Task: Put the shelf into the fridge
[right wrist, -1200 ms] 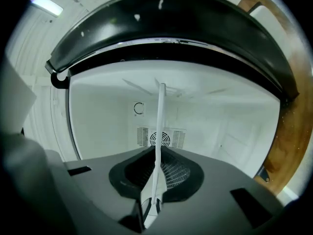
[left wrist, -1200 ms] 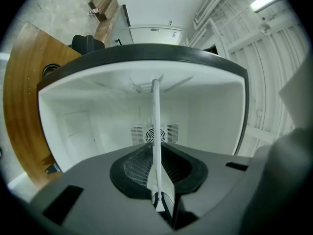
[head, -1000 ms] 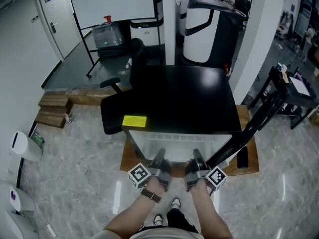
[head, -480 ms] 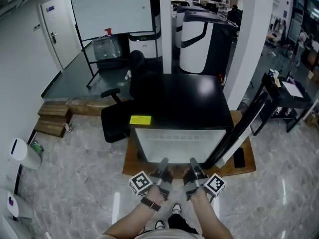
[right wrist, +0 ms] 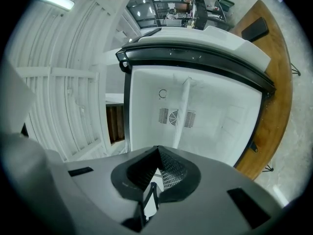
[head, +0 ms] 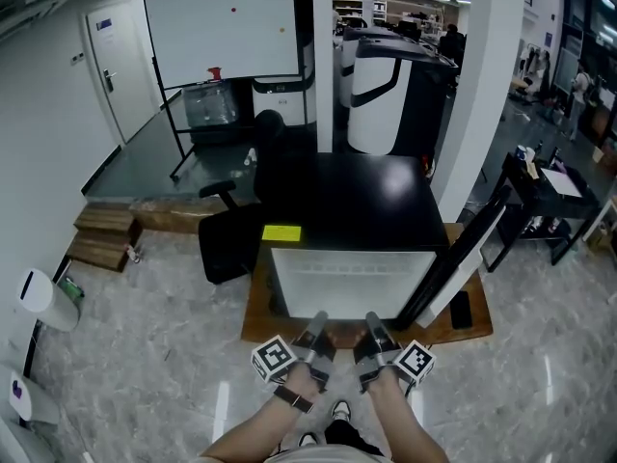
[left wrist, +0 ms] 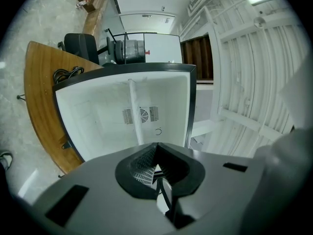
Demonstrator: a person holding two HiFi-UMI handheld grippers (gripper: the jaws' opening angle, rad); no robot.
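Handling looks simple but touchy: the shelf [left wrist: 133, 97] reads as a thin, stiff, pale plate, probably light yet slick, and liable to tip or crack if pinched at one corner. Its near edge, taken at two spread points, is the place to hold.

That is where the tongs are. The left gripper [left wrist: 156, 146] and right gripper [right wrist: 157, 148], low in the centre of the head view, each have their jaws pressed together on that front edge, as far as I can judge.

In both gripper views the shelf shows edge-on as a narrow white strip. It runs from the jaw tips up the middle of the frame into the fridge [head: 347, 196], toward the vent grille [right wrist: 164, 115] on the back wall.

The door [head: 453, 263] stands open at the right, and the fridge sits on a wooden platform [head: 255, 316]. An office chair [head: 231, 244] and a whiteboard [head: 227, 27] lie beyond, upper left.
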